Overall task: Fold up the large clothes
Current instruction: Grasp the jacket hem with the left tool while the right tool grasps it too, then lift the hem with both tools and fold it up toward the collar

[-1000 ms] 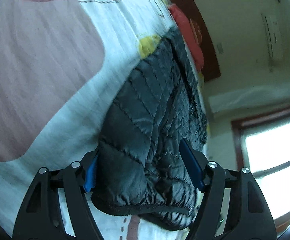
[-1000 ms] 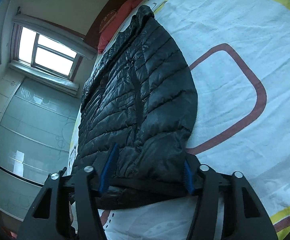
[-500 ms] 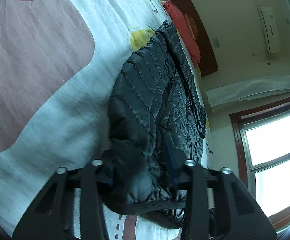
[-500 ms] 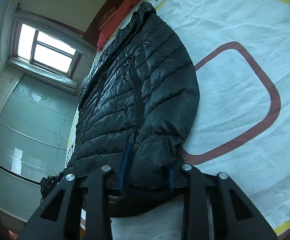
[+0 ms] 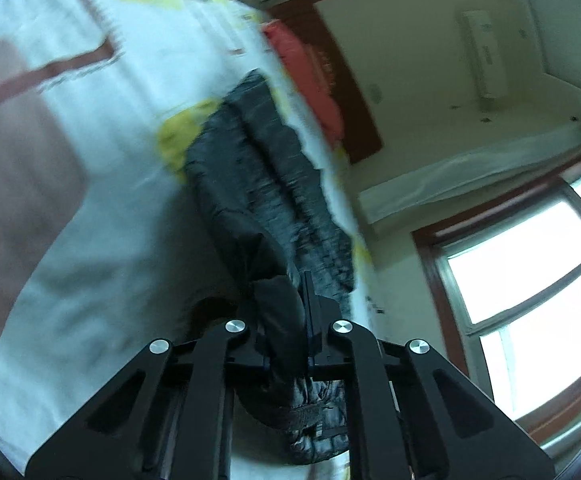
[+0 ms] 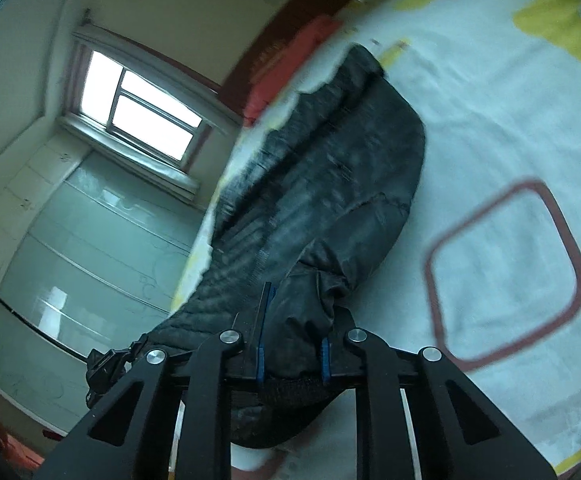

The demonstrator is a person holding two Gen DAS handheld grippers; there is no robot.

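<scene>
A black quilted puffer jacket [image 5: 258, 184] lies lengthwise on a bed with a white patterned sheet [image 5: 102, 208]. My left gripper [image 5: 286, 320] is shut on the jacket's hem at one bottom corner, and the fabric bunches between its fingers. In the right wrist view the same jacket [image 6: 330, 184] stretches away from me. My right gripper [image 6: 292, 344] is shut on the other bottom corner of the hem. Both corners are raised off the sheet [image 6: 490, 128]. Both views are motion-blurred.
A red pillow [image 5: 310, 76] lies at the bed's far end against a dark wooden headboard [image 5: 350, 92]. A window [image 6: 138, 112] and pale green glass wardrobe doors [image 6: 70, 272] stand to the side. An air conditioner [image 5: 482, 52] hangs on the wall.
Both grippers closed from open onto the jacket's bottom hem, then lifted it. The near end of the jacket has risen off the sheet.
</scene>
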